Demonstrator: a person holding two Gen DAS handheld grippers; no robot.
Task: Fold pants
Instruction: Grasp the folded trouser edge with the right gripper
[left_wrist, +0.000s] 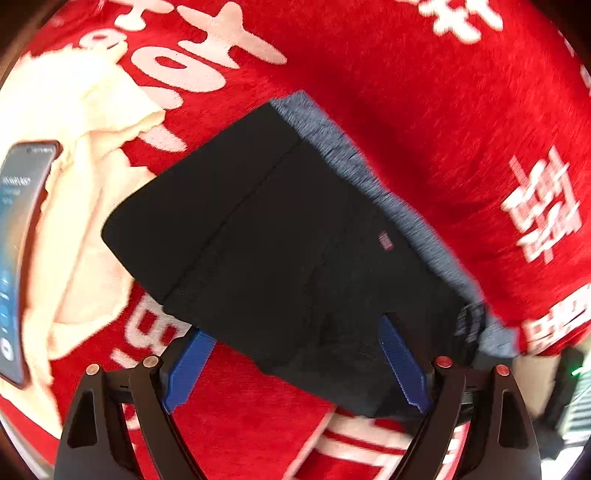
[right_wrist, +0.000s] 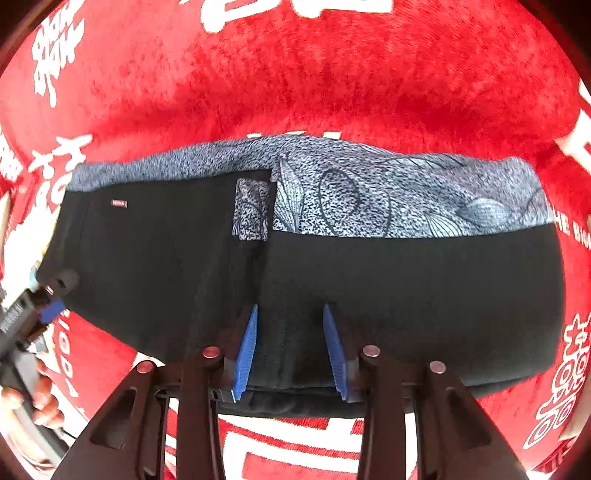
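Pants (right_wrist: 369, 295), folded, lie on the red blanket (right_wrist: 295, 81). Right claw (right_wrist: 291, 350) pinches their near edge; left claw (left_wrist: 295, 362) straddles a corner, spread. The 2 layers could slip apart if the pinch catches only the top one.

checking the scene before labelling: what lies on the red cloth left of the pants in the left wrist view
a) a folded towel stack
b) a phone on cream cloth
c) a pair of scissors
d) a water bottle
b: a phone with a lit screen rests on cream cloth, left of the pants.
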